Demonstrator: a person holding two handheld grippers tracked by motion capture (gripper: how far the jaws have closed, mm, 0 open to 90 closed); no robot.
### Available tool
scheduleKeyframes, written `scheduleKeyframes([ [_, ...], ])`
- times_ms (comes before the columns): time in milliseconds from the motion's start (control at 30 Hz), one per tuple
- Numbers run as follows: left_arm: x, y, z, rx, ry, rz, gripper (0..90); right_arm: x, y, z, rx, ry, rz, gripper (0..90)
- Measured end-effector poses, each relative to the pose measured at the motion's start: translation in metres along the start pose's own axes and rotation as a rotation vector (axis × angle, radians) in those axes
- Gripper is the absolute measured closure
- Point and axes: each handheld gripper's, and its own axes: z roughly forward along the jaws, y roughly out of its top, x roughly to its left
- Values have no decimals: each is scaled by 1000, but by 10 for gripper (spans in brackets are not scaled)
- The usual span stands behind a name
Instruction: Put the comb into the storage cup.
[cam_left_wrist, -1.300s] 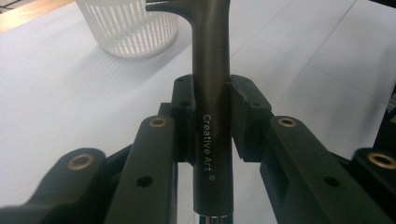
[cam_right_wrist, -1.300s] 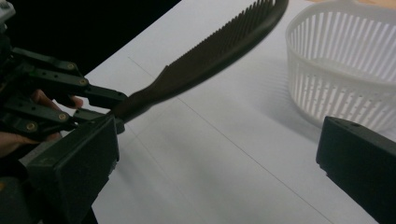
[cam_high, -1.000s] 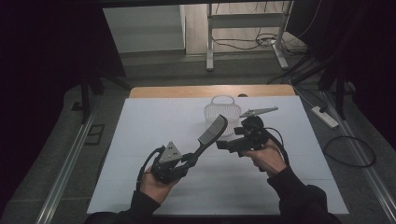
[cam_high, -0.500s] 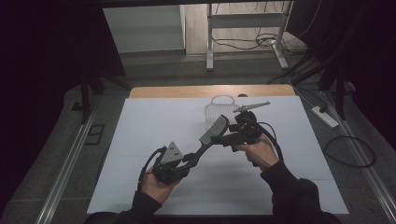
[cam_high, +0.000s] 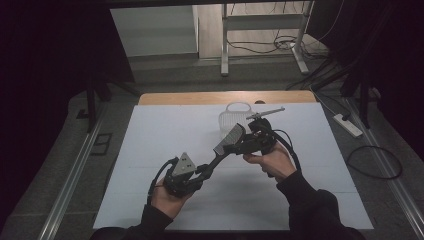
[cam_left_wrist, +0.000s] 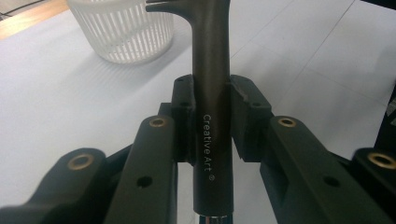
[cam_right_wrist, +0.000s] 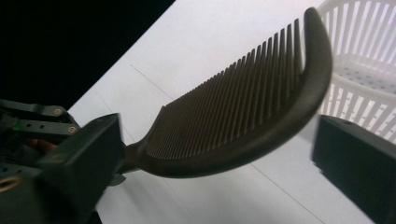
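- The high view is dim; the surroundings at left and right fall to near black, and the white table sheet (cam_high: 150, 150) is the brightest area.
- The left gripper view is evenly lit, its foreground jaws soft.
- In the right gripper view the comb (cam_right_wrist: 243, 126) is sharp, while the near jaws and the basket (cam_right_wrist: 364, 70) blur.

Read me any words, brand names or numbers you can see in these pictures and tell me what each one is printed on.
"Creative Art ®": printed lengthwise in pale letters on the dark handle of the comb, where the left gripper clamps it.
No other text is readable: the white basket, the white table cover and the right gripper show no lettering.
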Motion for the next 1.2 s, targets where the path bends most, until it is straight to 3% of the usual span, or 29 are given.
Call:
scheduleKeyframes([
  [33, 0, 0, 0, 1, 1, 0, 723, 0, 0, 0, 0, 0, 0, 45],
  [67, 0, 0, 0, 2, 2, 0, 723, -1, 0, -2, -7, 17, 3, 137],
  [133, 0, 0, 0, 4, 2, 1, 723, -1, -1, -2, -10, 22, 4, 182],
  [267, 1, -1, 1, 6, 3, 0, 723, -3, -2, -5, -29, 45, 7, 380],
  [300, 1, -1, 1, 11, 8, 3, 723, -5, -3, -6, -27, 54, 9, 467],
  [433, 0, -2, 2, 17, 12, 6, 723, -9, -4, -8, -38, 82, 22, 557],
  [533, 0, -2, 3, 19, 16, 11, 722, -13, -5, -8, -50, 127, 64, 641],
  [733, 1, -3, 5, 30, 20, 17, 722, -17, -6, -8, -66, 196, 126, 720],
  [900, 1, -3, 7, 41, 31, 25, 719, -18, -6, -8, -81, 333, 233, 832],
  [1067, 4, -4, 8, 44, 16, 10, 706, -15, -6, -7, -81, 326, 226, 835],
  [1200, 6, -4, 7, 35, 11, -3, 624, -15, -6, -9, -98, 306, 206, 836],
])
